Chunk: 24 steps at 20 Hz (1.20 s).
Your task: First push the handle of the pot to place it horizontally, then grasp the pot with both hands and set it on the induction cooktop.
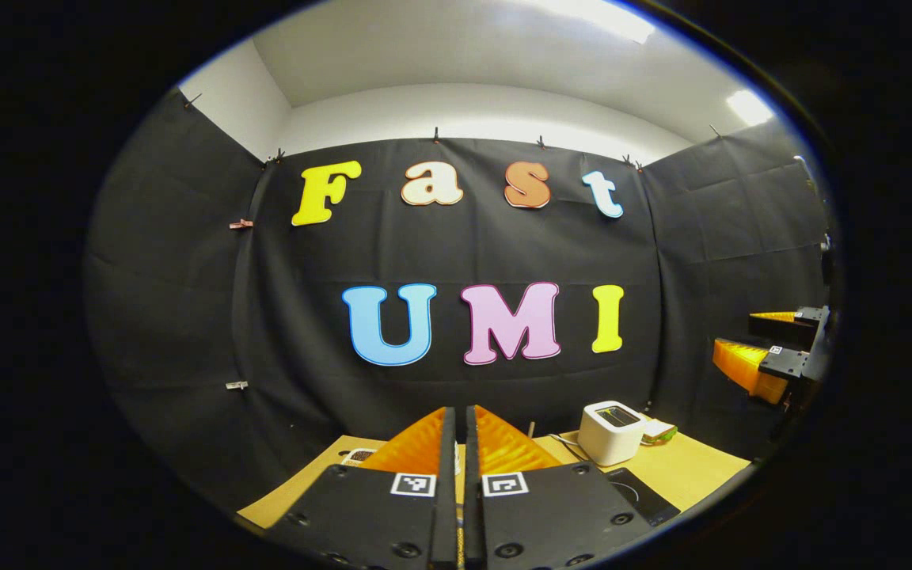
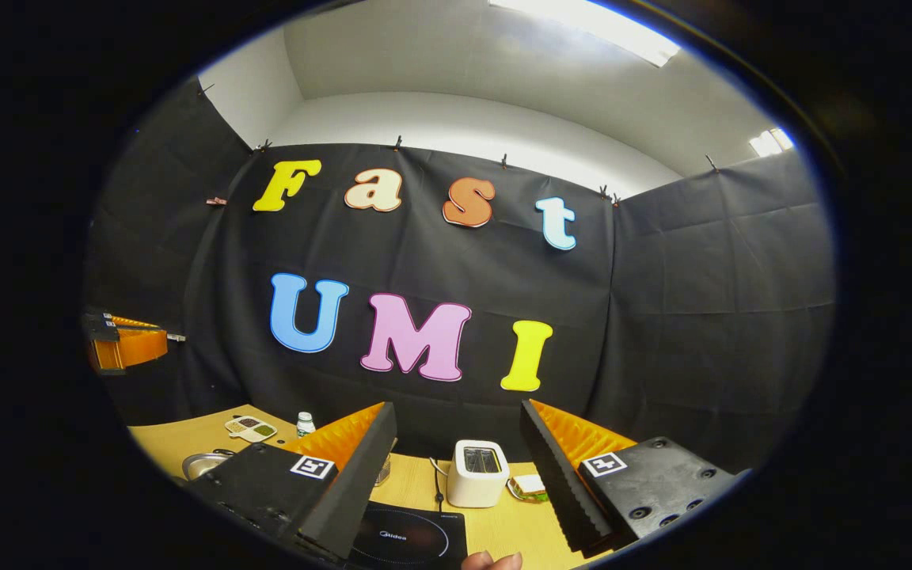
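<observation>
Closest to the lens in the left gripper view: left gripper (image 1: 460, 416), fingers clenched together with nothing between them, raised above a light wooden tabletop (image 1: 693, 467). Beyond, to the right on that surface: boxy white toaster (image 1: 613, 431), touching or just beside a small green-edged sandwich (image 1: 659, 430); nearer, the corner of a flat black induction cooktop (image 1: 644, 497). At the far right edge, held high above the table: right gripper (image 1: 769, 344), fingers parted.

Closest to the lens in the right gripper view: right gripper (image 2: 458, 408), fingers released and spread wide, gripping nothing. Between them, low down: black induction cooktop (image 2: 408, 542) with a thin printed ring, bare on top; behind it the white toaster (image 2: 478, 473) and sandwich (image 2: 531, 487). At the bottom edge, a person's fingertip (image 2: 492, 560). Far left on the wooden tabletop (image 2: 179, 439): silvery round metal pot (image 2: 201, 465), partly hidden by the gripper's body, well apart from the cooktop; handle position cannot be told. Near it, a pale compartment dish (image 2: 250, 428) and a small green-capped bottle (image 2: 305, 423). High at the left edge: left gripper (image 2: 127, 344).

Surroundings: black cloth booth wall (image 2: 701, 277) on three sides, clipped along its top; white room wall (image 2: 464, 123) and ceiling above, with a bright ceiling light panel (image 2: 583, 28).
</observation>
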Motion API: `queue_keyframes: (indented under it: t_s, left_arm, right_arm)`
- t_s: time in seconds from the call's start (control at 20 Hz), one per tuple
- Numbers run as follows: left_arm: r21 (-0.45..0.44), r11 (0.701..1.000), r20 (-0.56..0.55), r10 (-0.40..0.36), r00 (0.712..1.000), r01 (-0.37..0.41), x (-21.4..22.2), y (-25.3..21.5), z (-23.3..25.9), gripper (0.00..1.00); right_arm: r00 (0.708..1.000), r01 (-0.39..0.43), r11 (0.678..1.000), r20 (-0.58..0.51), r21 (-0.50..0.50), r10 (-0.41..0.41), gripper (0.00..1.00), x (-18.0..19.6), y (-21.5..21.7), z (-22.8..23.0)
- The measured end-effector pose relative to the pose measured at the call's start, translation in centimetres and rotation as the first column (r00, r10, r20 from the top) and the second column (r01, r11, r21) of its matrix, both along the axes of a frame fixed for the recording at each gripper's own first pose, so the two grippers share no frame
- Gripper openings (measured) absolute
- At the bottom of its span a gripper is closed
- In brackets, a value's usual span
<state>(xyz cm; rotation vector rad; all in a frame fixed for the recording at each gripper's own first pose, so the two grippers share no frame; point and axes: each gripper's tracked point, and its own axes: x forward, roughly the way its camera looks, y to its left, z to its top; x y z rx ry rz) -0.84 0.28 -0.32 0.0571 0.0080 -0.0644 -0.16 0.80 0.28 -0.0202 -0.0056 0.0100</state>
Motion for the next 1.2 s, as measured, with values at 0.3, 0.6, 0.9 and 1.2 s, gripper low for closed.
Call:
queue_keyframes:
  t_s: [0.3,0.6,0.9,1.2]
  left_arm:
    - [-0.032,0.997,-0.218,-0.081,0.972,0.076,-0.1,-0.2,-6.0,0.07]
    - [-0.074,0.982,-0.493,-0.189,0.849,0.175,-2.1,-0.7,-14.2,0.05]
    - [-0.124,0.974,-0.763,-0.217,0.609,0.192,-5.4,-0.9,-23.4,0.05]
    - [-0.144,0.969,-0.905,-0.211,0.369,0.201,-9.1,-0.5,-31.7,0.05]
  right_arm:
    - [1.000,0.011,1.000,-0.005,-0.001,-0.011,0.98,-0.3,-0.4,-0.4]
    - [0.999,0.037,0.999,-0.004,-0.019,-0.037,0.98,-0.6,-1.3,-0.7]
    - [0.998,0.054,0.998,-0.009,-0.032,-0.054,0.98,-0.8,-1.9,-1.2]
    - [0.998,0.066,0.997,-0.011,-0.051,-0.067,0.98,-1.0,-2.4,-1.4]
